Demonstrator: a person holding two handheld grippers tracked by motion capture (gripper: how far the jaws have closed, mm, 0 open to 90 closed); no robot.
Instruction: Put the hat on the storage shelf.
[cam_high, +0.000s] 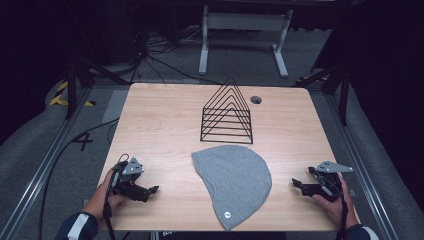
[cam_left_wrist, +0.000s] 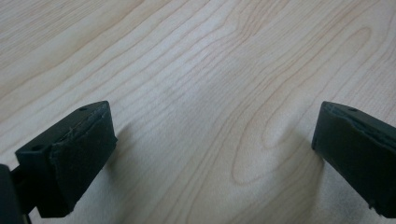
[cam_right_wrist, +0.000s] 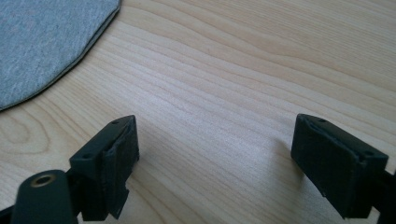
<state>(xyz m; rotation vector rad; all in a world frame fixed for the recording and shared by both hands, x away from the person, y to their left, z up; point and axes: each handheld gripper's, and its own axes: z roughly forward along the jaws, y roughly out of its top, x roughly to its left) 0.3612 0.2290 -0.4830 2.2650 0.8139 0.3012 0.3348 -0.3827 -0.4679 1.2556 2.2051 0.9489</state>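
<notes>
Your left gripper (cam_high: 150, 190) rests low at about eight o'clock on the wooden table (cam_high: 160, 125), held in your left hand (cam_high: 107, 200), with its jaws pointing toward three o'clock, in the direction of the grey beanie (cam_high: 232, 180). In the left gripper view the left gripper (cam_left_wrist: 212, 154) has its jaws spread wide with bare wood grain between them, so it is released and grasping nothing. Your right gripper (cam_high: 298, 184) sits at about four o'clock on the table, carried by your right hand (cam_high: 337, 202), its jaws pointing toward nine o'clock, again facing the beanie. In the right gripper view the right gripper (cam_right_wrist: 215, 158) likewise stands wide apart over bare table (cam_right_wrist: 243, 70), released, with nothing between the pads. The grey beanie lies flat at roughly six o'clock from the table's centre, between your two grippers and well apart from each; its rounded crown points toward twelve o'clock and its narrow end, with a small round tag, reaches the near edge at six o'clock. In the right gripper view a curved edge of the beanie (cam_right_wrist: 46, 42) shows at ten o'clock, clear of the jaws. Just beyond the beanie, toward twelve o'clock, a black wire rack (cam_high: 226, 112) stands upright, near the beanie but not touching it. A small round hole (cam_high: 256, 99) sits in the tabletop at one o'clock, just beside the rack.
</notes>
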